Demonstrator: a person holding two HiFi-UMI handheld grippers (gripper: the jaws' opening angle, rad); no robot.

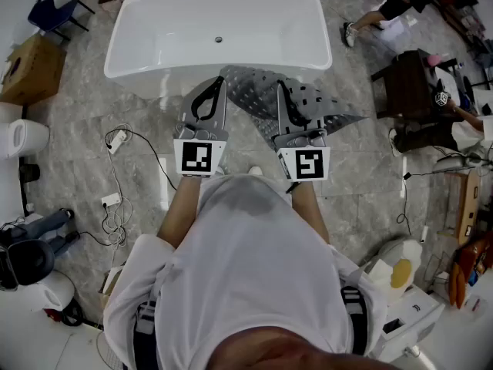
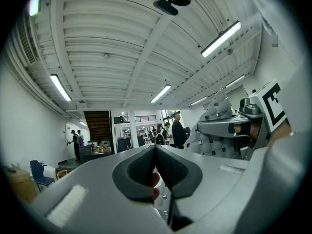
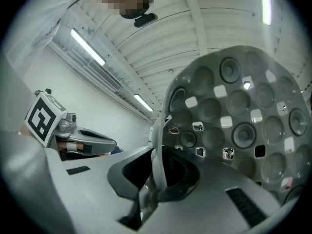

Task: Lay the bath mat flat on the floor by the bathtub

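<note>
Just short of the bathtub, the right gripper pinches one edge of the bath mat, raised off the floor (suction cups showing), likely ready for spreading. At its left, the left gripper is pressed together on nothing.

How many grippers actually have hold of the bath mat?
1. The right gripper is shut on the edge of the bath mat; the left gripper is shut with nothing between its jaws.
</note>
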